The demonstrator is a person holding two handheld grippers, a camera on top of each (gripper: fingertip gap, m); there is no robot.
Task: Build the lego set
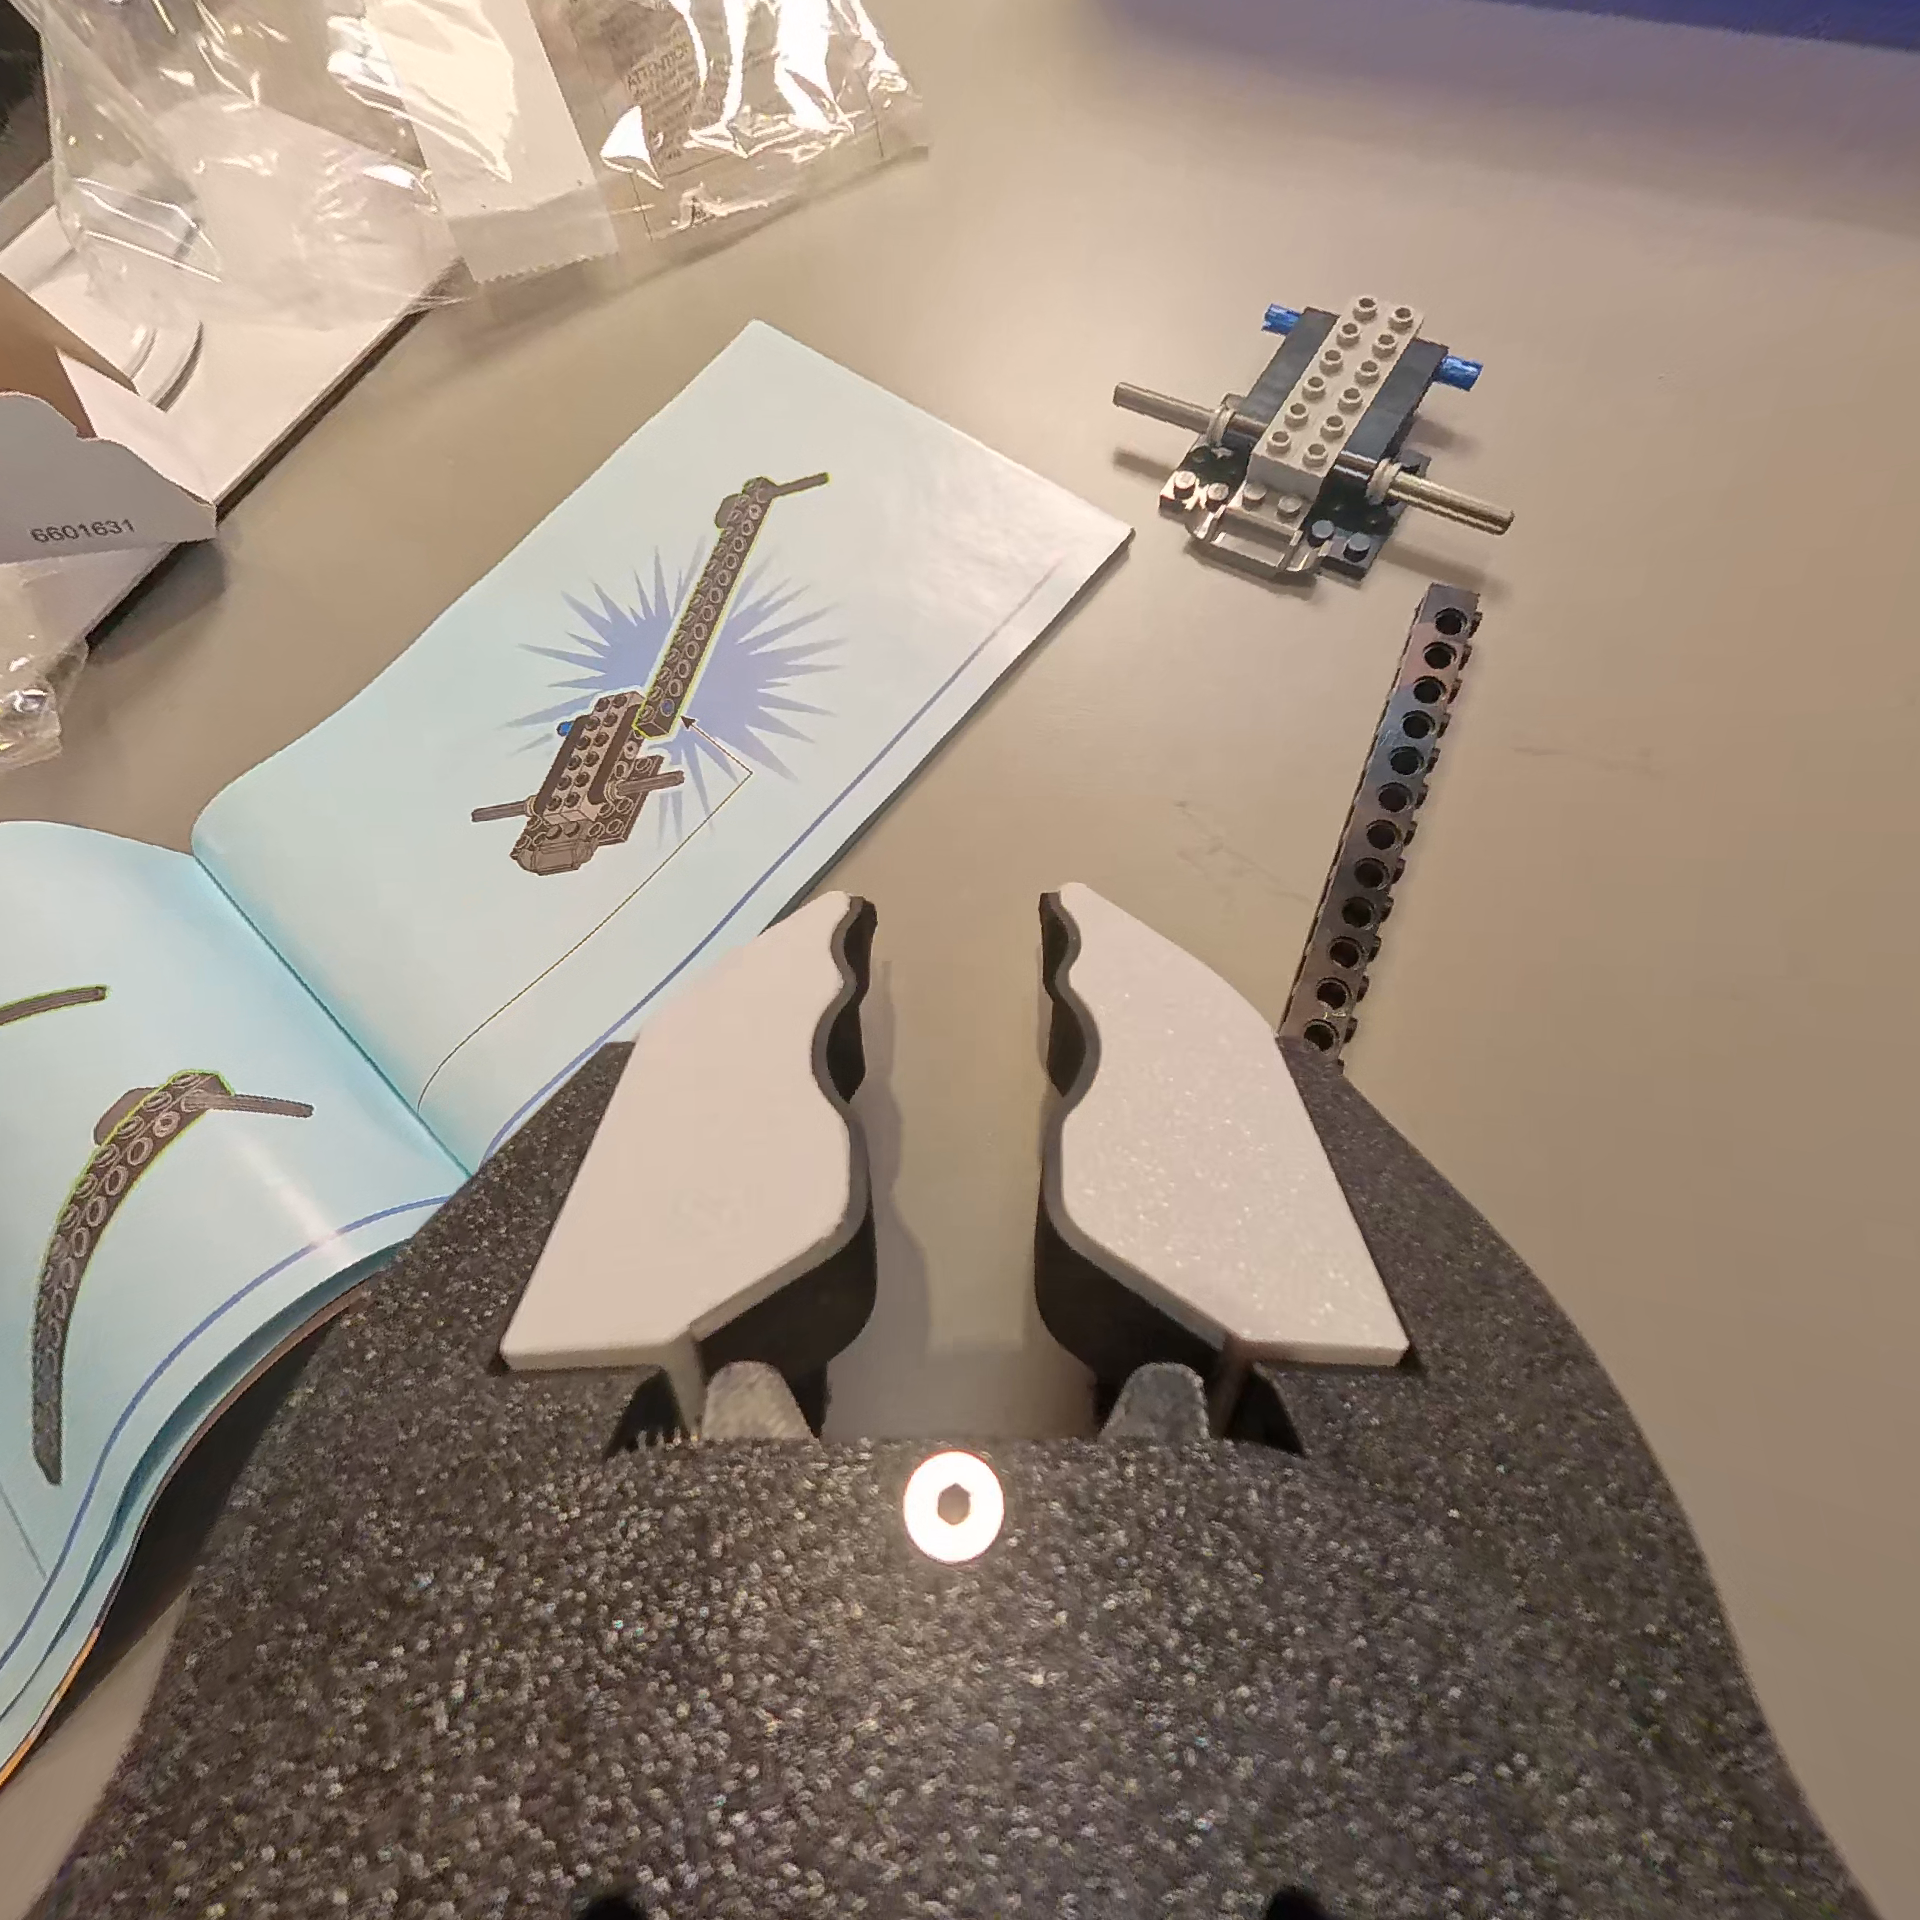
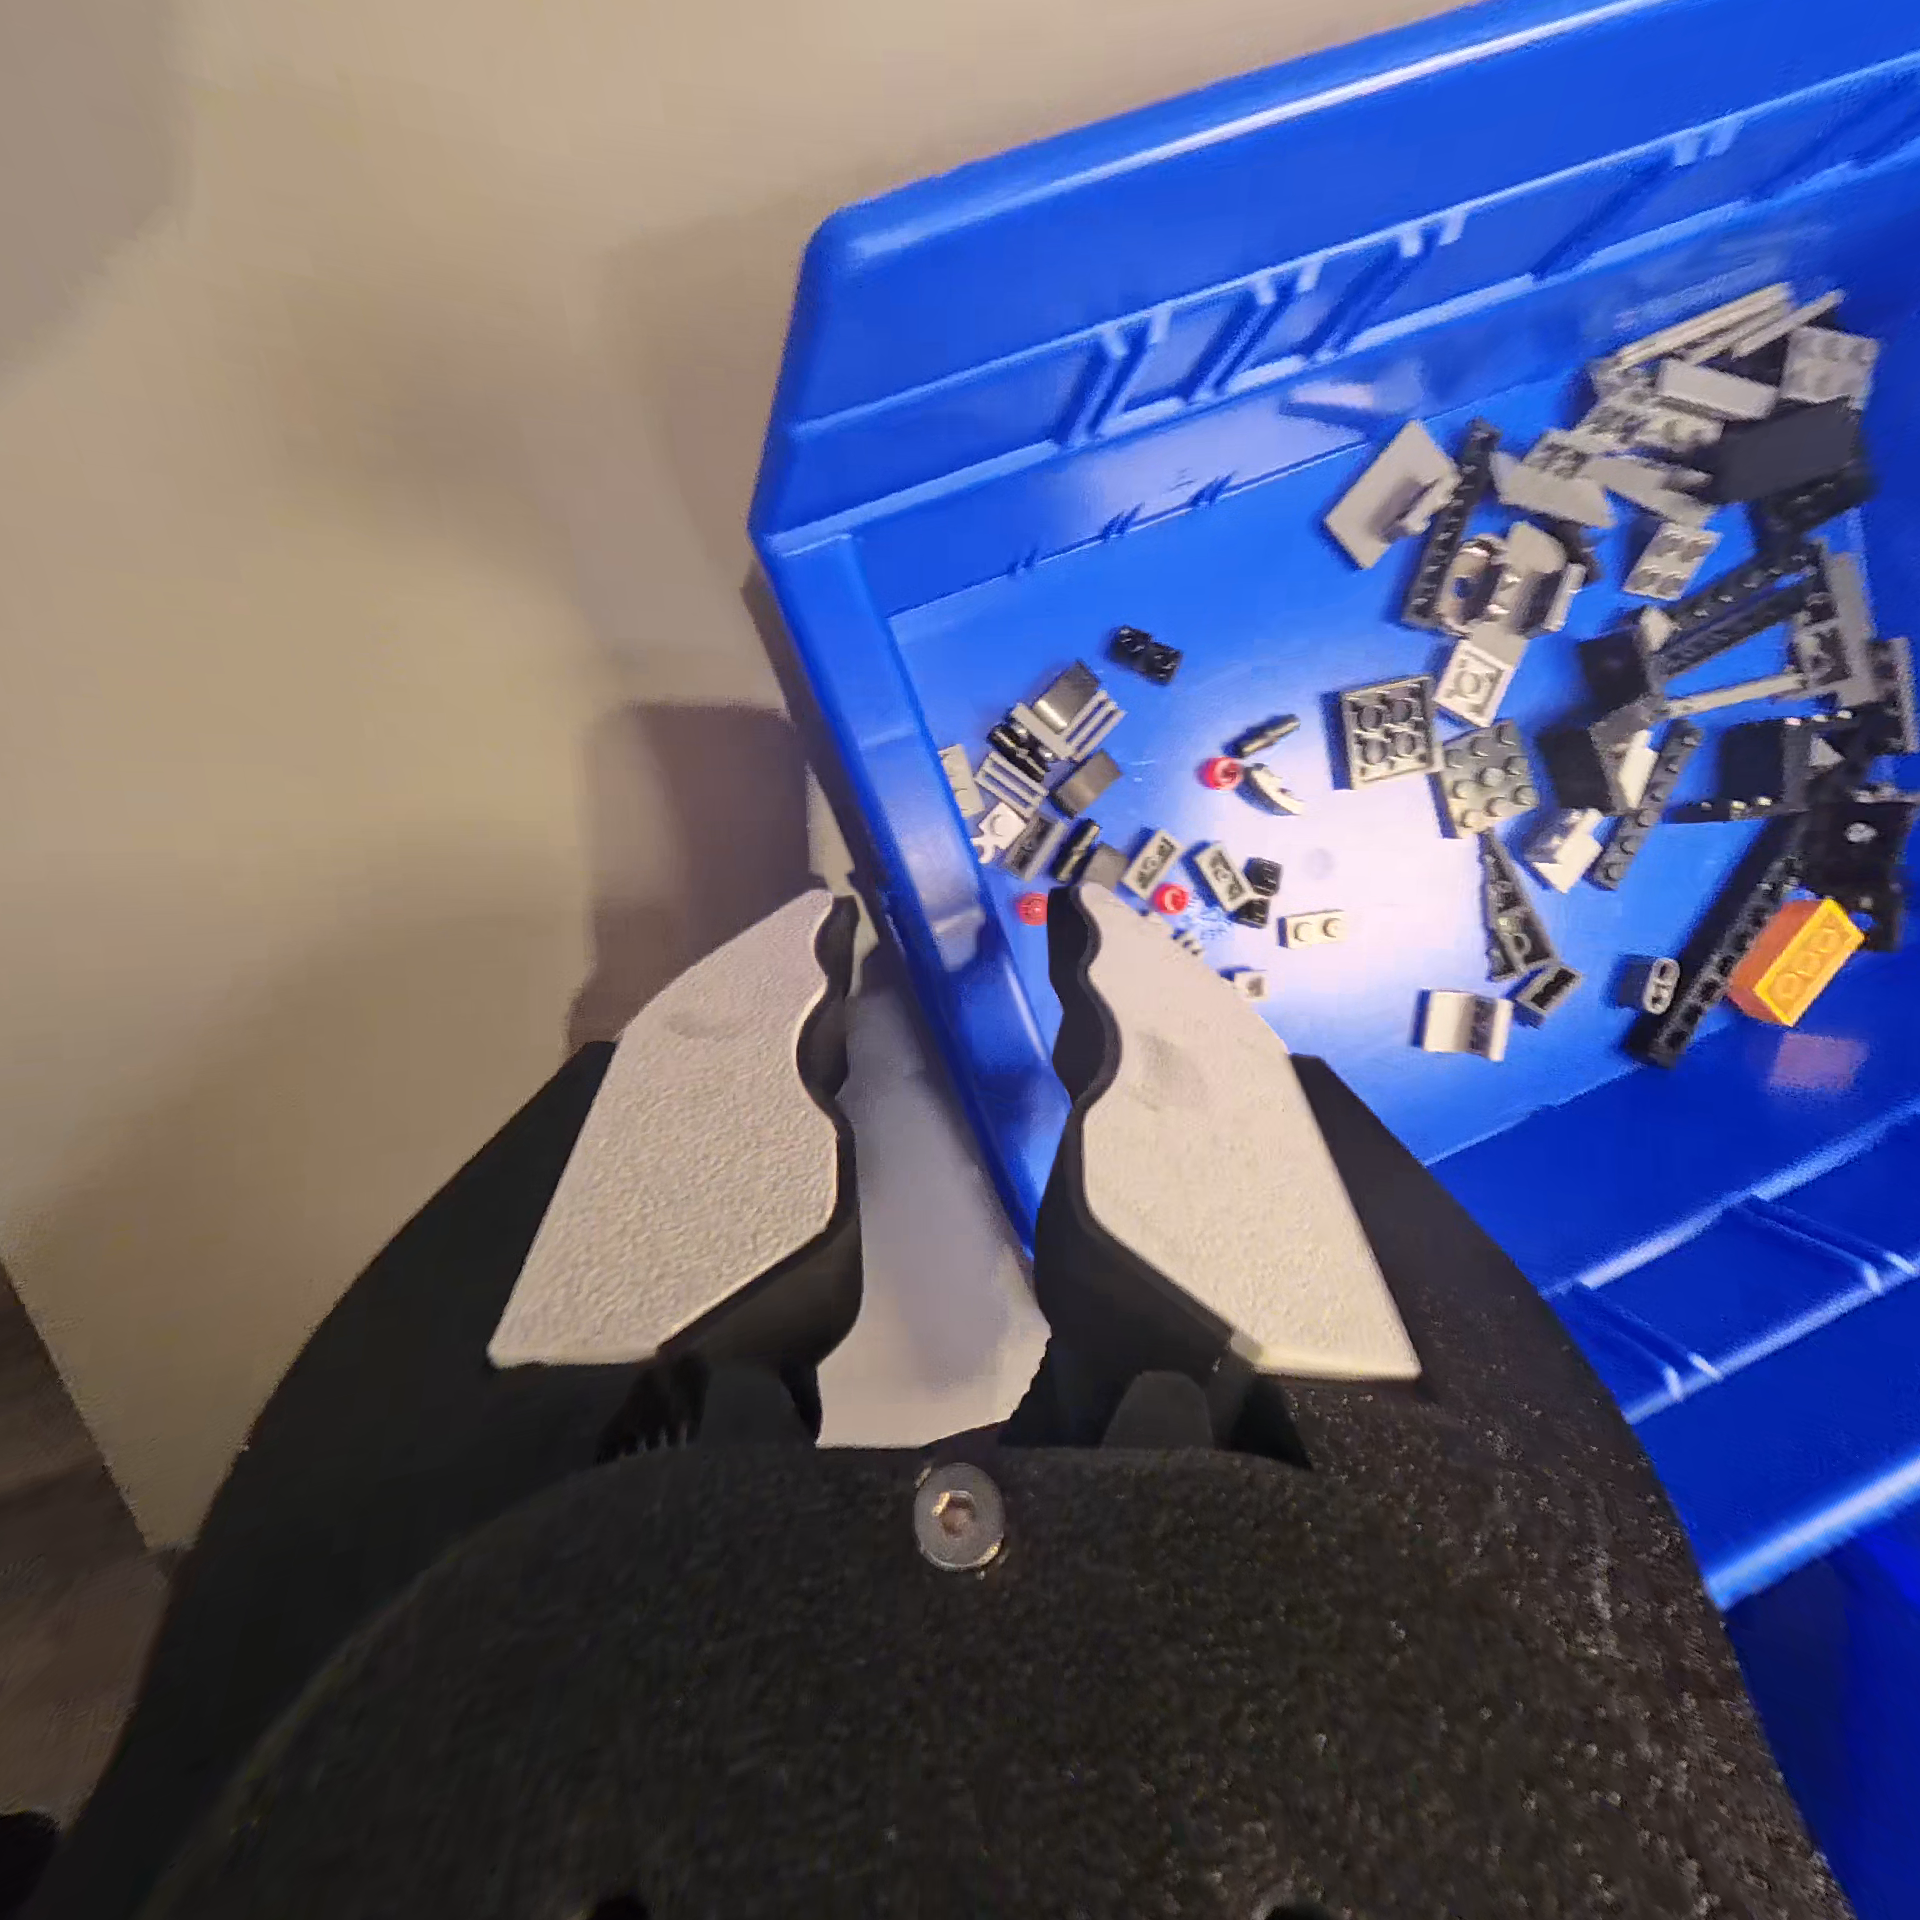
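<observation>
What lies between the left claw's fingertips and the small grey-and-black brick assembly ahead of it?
In the left wrist view, only bare beige table separates the open, empty left claw from the brick assembly. The long black holed beam lies off to the right.

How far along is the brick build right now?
Done: a small axle assembly stands built on the table. In hand: nothing; the left gripper is open, the right gripper straddles the blue bin wall. Left: the long holed beam lies separate; loose bricks remain.

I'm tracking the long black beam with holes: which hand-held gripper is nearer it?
Left. The left hand-held gripper hovers open just beside the beam; the right hand-held gripper is at the blue bin.
</observation>
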